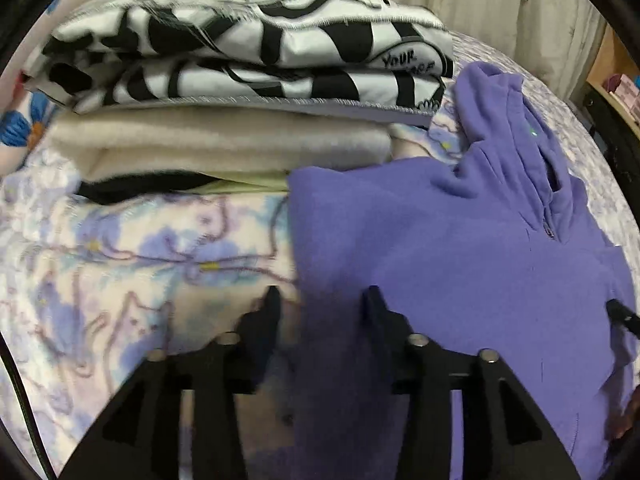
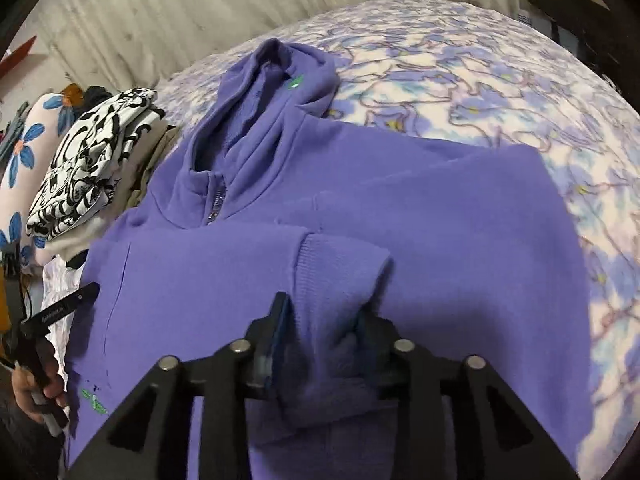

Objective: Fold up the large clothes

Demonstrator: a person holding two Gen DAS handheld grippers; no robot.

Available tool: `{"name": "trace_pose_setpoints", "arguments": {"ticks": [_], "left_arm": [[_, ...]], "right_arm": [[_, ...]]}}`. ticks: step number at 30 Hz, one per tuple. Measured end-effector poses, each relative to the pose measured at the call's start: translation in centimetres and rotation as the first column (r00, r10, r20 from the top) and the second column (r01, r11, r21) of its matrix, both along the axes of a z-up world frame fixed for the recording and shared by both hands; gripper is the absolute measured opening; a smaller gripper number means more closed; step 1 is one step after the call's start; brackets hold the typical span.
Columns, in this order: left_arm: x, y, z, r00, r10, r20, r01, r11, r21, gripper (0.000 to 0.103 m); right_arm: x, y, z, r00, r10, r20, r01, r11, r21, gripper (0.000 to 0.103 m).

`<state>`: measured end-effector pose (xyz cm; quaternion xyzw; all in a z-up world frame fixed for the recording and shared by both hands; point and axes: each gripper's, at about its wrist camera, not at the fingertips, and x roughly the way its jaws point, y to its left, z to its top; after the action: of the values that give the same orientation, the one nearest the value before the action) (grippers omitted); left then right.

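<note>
My right claw (image 2: pixel 322 320) pinched the ribbed cuff (image 2: pixel 340 264) of the purple hoodie (image 2: pixel 420 208), spread on the bed (image 2: pixel 500 80). My left claw (image 1: pixel 322 304) hung spread over its left edge. Soft, thick fleece, likely floppy; I'd grip hems and cuffs.

Both feeds were evenly lit, soft indoor light, no glare. Heavy fisheye bend and black vignette at the corners. I saw motion blur on the folded stack (image 1: pixel 224 80) in left wrist view; bedspread (image 2: pixel 500 92) smeared toward the rim in right. Dark shadow pooled under my right gripper (image 2: pixel 322 316).
</note>
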<state>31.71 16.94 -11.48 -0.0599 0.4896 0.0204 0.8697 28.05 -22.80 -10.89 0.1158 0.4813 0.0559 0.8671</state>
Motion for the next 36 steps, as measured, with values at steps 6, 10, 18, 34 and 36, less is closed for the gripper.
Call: {"name": "trace_pose_setpoints", "arguments": {"ticks": [6,10,18,34,36], "left_arm": [[-3.5,-2.0,4.4,0.99,-0.05,0.13,0.039,0.995,0.092,0.045],[-5.3,-5.5,6.0,0.973,-0.154,0.17,0.153,0.988,0.02,0.045],[-4.7,-10.5,1.9,0.994,-0.098,0.044,0.101,0.992,-0.069,0.045],[-5.9,-9.9,1.2,0.999,-0.052,0.005,0.052,0.997,-0.054,0.062],[-6.7,-9.9,2.1,0.999,-0.049,0.006,0.049,0.999,-0.014,0.062]], "right_arm": [[-2.9,1.2,3.2,0.994,0.006,0.108,0.003,0.996,-0.088,0.042],[-3.5,4.1,3.5,0.99,0.089,0.106,-0.087,0.996,-0.024,0.042],[-2.4,9.6,2.5,0.982,0.163,0.095,-0.166,0.986,0.025,0.042],[-3.7,2.3,1.5,0.998,0.041,0.039,-0.039,0.998,-0.051,0.022],[-4.7,2.8,2.3,0.999,0.035,0.038,-0.032,0.996,-0.078,0.023]]}}
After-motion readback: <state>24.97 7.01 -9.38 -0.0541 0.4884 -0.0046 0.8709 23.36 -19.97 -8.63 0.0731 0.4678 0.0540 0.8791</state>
